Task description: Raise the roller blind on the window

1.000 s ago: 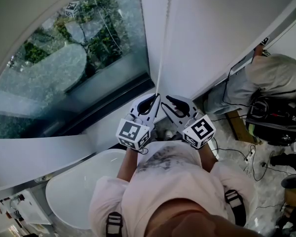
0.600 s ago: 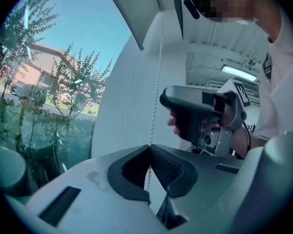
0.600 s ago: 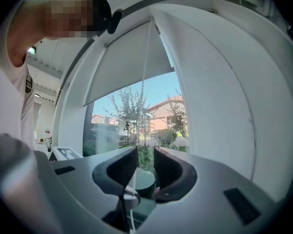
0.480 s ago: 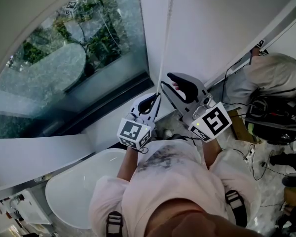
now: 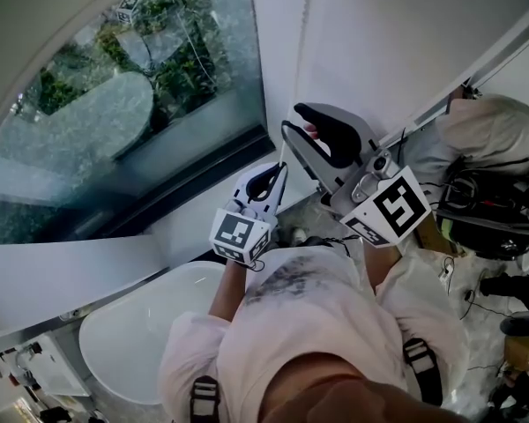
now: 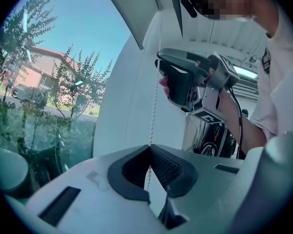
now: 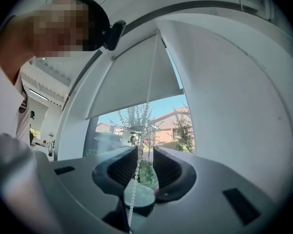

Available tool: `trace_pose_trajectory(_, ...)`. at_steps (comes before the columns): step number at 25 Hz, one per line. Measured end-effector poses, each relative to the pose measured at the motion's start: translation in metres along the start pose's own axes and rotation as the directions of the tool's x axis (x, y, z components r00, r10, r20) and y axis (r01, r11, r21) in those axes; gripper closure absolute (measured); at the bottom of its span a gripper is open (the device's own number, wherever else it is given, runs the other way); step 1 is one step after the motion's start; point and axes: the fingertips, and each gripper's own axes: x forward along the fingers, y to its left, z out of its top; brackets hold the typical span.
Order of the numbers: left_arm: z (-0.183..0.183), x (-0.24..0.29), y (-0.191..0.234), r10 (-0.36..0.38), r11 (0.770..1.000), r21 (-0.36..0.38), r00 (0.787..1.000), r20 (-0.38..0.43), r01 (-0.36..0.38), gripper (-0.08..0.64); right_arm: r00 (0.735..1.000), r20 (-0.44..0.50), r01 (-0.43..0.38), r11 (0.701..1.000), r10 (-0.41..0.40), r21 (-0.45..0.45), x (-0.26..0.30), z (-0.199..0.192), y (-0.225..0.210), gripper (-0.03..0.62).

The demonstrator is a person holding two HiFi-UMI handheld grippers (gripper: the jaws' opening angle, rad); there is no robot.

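Note:
The white bead chain [image 5: 298,51] hangs down the white wall beside the window. My left gripper [image 5: 276,173] is shut on the bead chain low down; in the left gripper view the chain [image 6: 154,111] runs up out of the closed jaws. My right gripper [image 5: 293,120] is higher up and open, and the chain [image 7: 134,179] passes loosely between its jaws without being pinched. Seen from the right gripper view, the white roller blind [image 7: 132,82] covers the upper part of the window, with trees and a house showing below its bottom edge.
A white tub [image 5: 132,333] lies below the window at the lower left. A person [image 5: 485,139] crouches at the right among cables and dark equipment [image 5: 494,210]. Outside the glass there is a round stone table [image 5: 97,117].
My right gripper has risen from beside the left gripper to a higher spot along the chain, and its jaws now stand apart. The left gripper has stayed in place on the chain.

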Motion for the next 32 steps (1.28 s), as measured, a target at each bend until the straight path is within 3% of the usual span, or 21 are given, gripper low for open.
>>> trace_pose_trajectory(5,0.0,0.002,-0.006,-0.004,1.0,0.005,1.0,0.0,0.004,0.552,1.0,-0.006,-0.008,1.0,0.008,0.012,0.006,0.012,-0.003,0.448)
trace_pose_trajectory(9,0.002,0.004,-0.008,-0.005,1.0,0.006,1.0,0.001,0.005,0.552,0.999,-0.035,-0.033,0.997,0.036,0.067,0.008,0.013,-0.003,0.526)
trace_pose_trajectory(14,-0.001,0.005,-0.007,-0.004,1.0,-0.004,1.0,0.002,0.004,0.552,0.998,-0.043,-0.038,0.995,0.042,0.088,0.01,0.009,-0.001,0.531)
trace_pose_trajectory(24,-0.042,0.01,0.003,0.01,0.999,-0.043,0.998,-0.069,-0.013,0.552,0.994,-0.106,-0.013,0.999,0.018,0.049,0.005,-0.032,-0.002,0.531)
trace_pose_trajectory(32,-0.077,0.014,0.011,0.011,0.998,-0.062,0.994,-0.113,-0.018,0.552,0.991,-0.133,-0.011,0.997,0.02,0.072,-0.001,-0.066,0.003,0.531)
